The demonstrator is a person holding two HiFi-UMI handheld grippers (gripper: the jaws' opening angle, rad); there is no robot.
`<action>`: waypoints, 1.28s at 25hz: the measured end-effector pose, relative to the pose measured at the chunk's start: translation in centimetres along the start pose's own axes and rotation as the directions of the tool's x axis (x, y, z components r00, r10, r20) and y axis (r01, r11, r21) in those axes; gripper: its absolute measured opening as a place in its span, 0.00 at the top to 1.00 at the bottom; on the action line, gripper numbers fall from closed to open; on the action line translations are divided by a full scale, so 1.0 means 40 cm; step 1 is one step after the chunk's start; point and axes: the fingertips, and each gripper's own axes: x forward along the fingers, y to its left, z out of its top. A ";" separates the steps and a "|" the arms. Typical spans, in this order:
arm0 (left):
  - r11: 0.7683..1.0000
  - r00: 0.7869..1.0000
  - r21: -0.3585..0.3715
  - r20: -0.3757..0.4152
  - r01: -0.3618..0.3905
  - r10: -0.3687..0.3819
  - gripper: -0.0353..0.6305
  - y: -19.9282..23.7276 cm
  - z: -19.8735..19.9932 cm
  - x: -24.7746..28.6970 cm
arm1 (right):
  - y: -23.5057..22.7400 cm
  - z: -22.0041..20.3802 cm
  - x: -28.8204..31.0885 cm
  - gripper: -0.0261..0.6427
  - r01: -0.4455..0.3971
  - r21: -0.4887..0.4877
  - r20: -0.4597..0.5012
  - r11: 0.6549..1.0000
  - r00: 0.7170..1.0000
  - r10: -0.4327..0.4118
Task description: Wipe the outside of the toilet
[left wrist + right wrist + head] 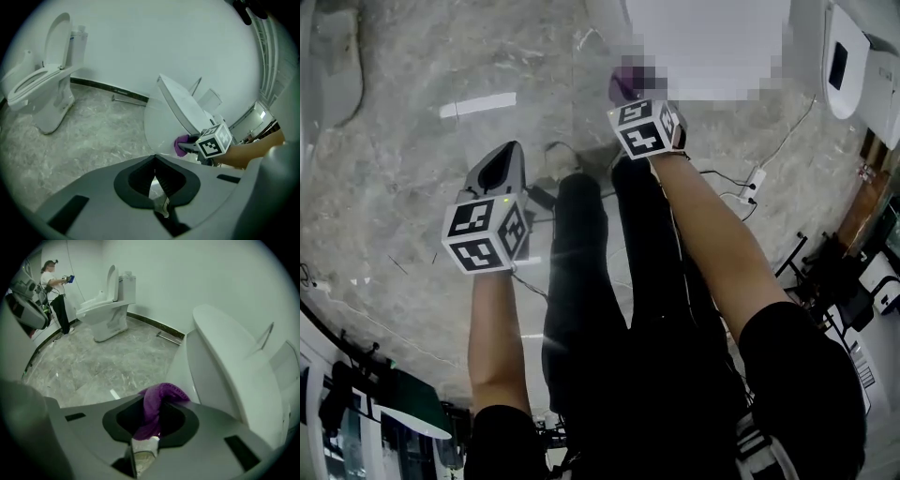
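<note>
A white toilet (220, 366) with its lid down stands just ahead of my right gripper (157, 405), which is shut on a purple cloth (161, 397). The cloth sits close against the side of the bowl. In the left gripper view the same toilet (171, 110) is at the right, with the purple cloth (181, 144) at its bowl. My left gripper (154, 171) is shut with nothing in it and hangs back over the marble floor. In the head view the left gripper (500, 171) is lower left and the right gripper (628, 90) is near the top.
A second toilet (105, 310) with its lid raised stands further along the wall. A person (54, 289) stands beyond it. A cable and power strip (754, 180) lie on the floor at the right. A white wall unit (848, 61) hangs at upper right.
</note>
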 end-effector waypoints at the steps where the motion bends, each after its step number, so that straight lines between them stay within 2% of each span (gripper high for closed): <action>1: 1.000 1.000 -0.008 0.001 -0.002 0.002 0.94 0.012 -0.001 -0.004 | 0.000 0.013 0.005 0.84 0.009 0.005 0.004 1.000 1.000 -0.009; 10: 1.000 1.000 0.004 -0.015 -0.001 0.001 0.94 0.077 0.041 0.007 | -0.025 0.174 0.060 0.84 0.090 0.127 0.081 0.988 0.992 -0.101; 15: 1.000 1.000 0.024 -0.023 0.001 0.000 0.94 0.096 0.104 0.033 | -0.052 0.275 0.096 0.84 0.110 0.239 0.118 0.965 0.983 -0.141; 19: 0.999 1.000 0.046 -0.023 0.008 -0.007 0.94 0.114 0.194 0.064 | -0.101 0.349 0.124 0.84 0.145 0.337 0.124 0.930 0.972 -0.197; 25: 0.996 0.999 0.089 -0.043 0.013 -0.010 0.94 0.153 0.340 0.112 | -0.165 0.408 0.160 0.84 0.233 0.473 0.069 0.849 0.952 -0.299; 32: 0.993 0.996 0.118 -0.088 0.027 -0.017 0.94 0.170 0.499 0.155 | -0.209 0.439 0.188 0.84 0.338 0.553 -0.015 0.762 0.918 -0.396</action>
